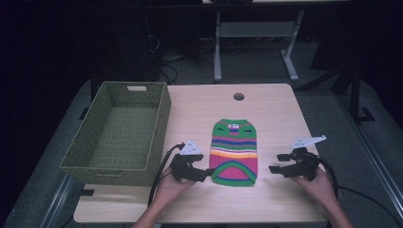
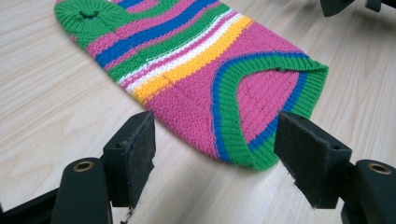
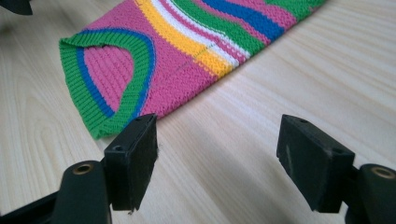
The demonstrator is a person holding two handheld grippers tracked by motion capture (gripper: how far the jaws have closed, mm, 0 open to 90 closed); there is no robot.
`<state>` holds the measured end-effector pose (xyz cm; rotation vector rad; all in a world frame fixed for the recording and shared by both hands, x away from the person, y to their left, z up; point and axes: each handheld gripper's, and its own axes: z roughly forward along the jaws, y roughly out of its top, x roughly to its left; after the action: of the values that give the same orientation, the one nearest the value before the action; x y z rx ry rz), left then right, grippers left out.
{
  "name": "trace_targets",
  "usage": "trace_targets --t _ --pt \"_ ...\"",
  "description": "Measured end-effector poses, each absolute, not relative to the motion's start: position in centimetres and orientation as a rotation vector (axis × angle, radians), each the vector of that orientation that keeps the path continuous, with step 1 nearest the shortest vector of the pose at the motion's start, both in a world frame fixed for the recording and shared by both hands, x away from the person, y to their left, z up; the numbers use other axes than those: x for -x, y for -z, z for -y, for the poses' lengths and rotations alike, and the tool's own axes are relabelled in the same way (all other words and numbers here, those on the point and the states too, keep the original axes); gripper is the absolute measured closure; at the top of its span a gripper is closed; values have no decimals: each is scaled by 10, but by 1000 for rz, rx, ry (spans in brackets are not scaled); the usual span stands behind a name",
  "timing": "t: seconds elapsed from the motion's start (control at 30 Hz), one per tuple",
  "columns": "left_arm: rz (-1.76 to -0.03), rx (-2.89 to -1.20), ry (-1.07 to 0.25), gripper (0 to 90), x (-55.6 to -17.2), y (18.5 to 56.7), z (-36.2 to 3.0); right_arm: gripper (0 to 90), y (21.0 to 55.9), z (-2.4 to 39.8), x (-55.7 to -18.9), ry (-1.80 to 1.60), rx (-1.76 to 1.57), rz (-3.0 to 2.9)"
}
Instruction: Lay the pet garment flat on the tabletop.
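Sweater position: striped knit sweater lies flat on the tabletop, near the person's edge, neck end away, hem end toward the person.
Basket: green woven basket stands at the tabletop's left side, well apart from the sweater, with nothing in it that I can see.
Left gripper: fingers apart, nothing held, just beside the hem's left corner.
Right gripper: fingers apart, nothing held, near the hem's right side with bare wood between.
Likely reason for placement: both grippers flank the hem, probably set to take its two corners; a judgement only.
Gripper views add: ribbed green-and-blue hem opening slightly gaping; the left gripper's fingers straddle that corner.
High view adds: basket, a white label at the neck, both hands.
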<state>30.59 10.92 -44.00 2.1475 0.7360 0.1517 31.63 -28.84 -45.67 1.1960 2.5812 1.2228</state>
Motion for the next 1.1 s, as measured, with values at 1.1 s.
trace_targets --t 1.1 --pt "-772 -2156 -178 272 -278 449 -139 273 474 328 -267 -1262 -1293 -2490"
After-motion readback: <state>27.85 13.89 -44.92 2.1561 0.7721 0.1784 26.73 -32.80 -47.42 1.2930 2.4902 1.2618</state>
